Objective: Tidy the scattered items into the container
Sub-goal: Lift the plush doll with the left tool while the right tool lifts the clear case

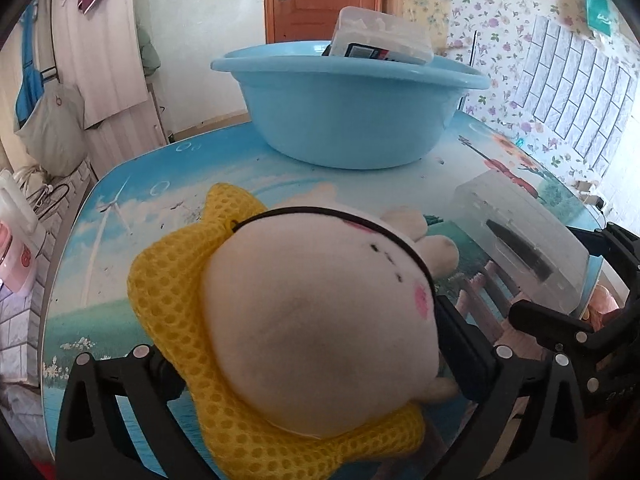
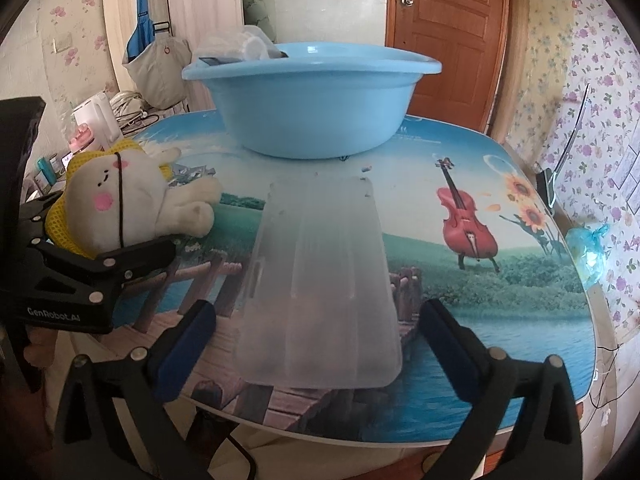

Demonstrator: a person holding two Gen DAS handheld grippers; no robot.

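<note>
My left gripper (image 1: 316,364) is shut on a cream plush toy (image 1: 320,312) with a yellow mesh hat (image 1: 176,292), held low over the table; the toy also shows in the right wrist view (image 2: 132,204). The blue basin (image 1: 352,108) stands at the table's far side with a clear plastic box (image 1: 384,38) leaning inside it. My right gripper (image 2: 316,344) is open, its fingers on either side of a frosted plastic box (image 2: 320,280) lying on the table; the box also shows in the left wrist view (image 1: 524,236).
The table (image 2: 500,292) has a printed landscape top with a red cello picture (image 2: 466,220). A blue plastic bag (image 2: 588,252) lies at its right edge. A white kettle (image 2: 100,120) and clutter stand off the left side.
</note>
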